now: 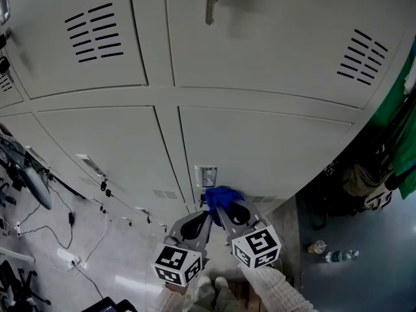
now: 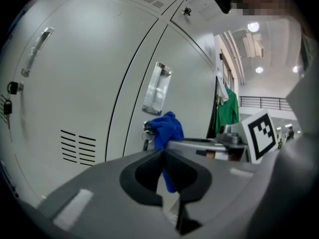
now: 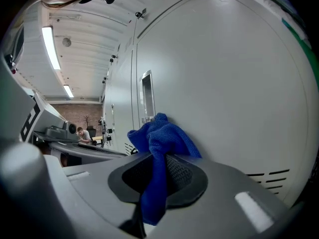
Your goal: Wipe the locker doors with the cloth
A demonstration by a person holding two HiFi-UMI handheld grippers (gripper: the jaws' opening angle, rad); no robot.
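My right gripper [image 1: 221,207] is shut on a bunched blue cloth [image 1: 223,196]. The cloth sits at the lower right locker door [image 1: 273,148], just under its recessed handle plate [image 1: 205,175]. In the right gripper view, the cloth [image 3: 160,136] bulges out past the right gripper [image 3: 158,157], and a tail hangs down between the jaws. My left gripper [image 1: 206,215] is close beside it on the left, jaws together with nothing in them. From the left gripper [image 2: 163,152], the cloth [image 2: 167,127] shows ahead by the door's lock.
Grey locker doors fill the view. A key [image 1: 210,6] hangs in an upper lock. To the right of the lockers are green clothing [image 1: 398,103] and bags [image 1: 359,179]. Bottles [image 1: 339,256] lie on the floor. Cables [image 1: 65,229] trail on the floor at left.
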